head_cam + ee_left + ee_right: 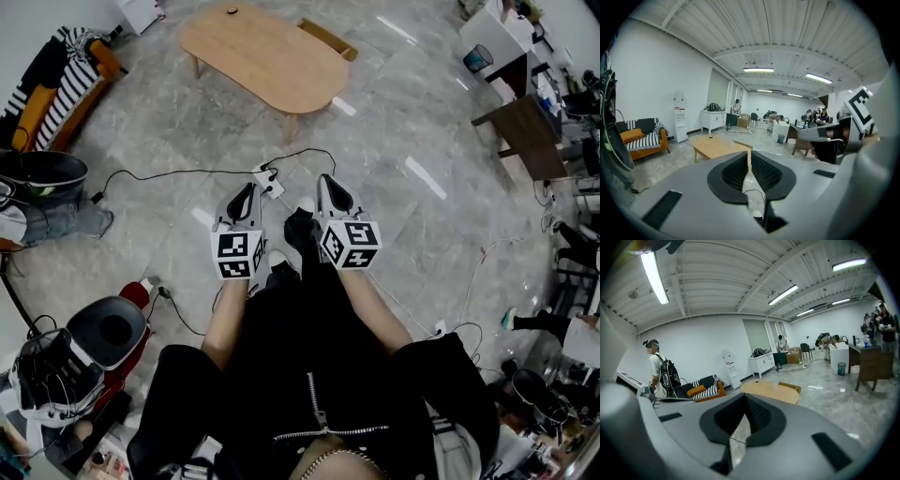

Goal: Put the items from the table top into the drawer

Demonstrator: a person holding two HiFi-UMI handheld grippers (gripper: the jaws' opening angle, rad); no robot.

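- While the person stands on the grey floor, both grippers are held side by side, well apart from the near side of the wooden table (267,61).
- Left gripper (246,195): the jaws meet at the tips, with nothing between them.
- Right gripper (333,192): the jaws are also together, empty.
- A small dark item (232,10) lies on the table's far left end.
- A drawer (328,37) sticks out from the table's far right side.

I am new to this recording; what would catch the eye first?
Two grippers with marker cubes, the left gripper and the right gripper, are held side by side above the grey floor, both shut and empty. Ahead stands a light wooden table, with an orange sofa at far left.
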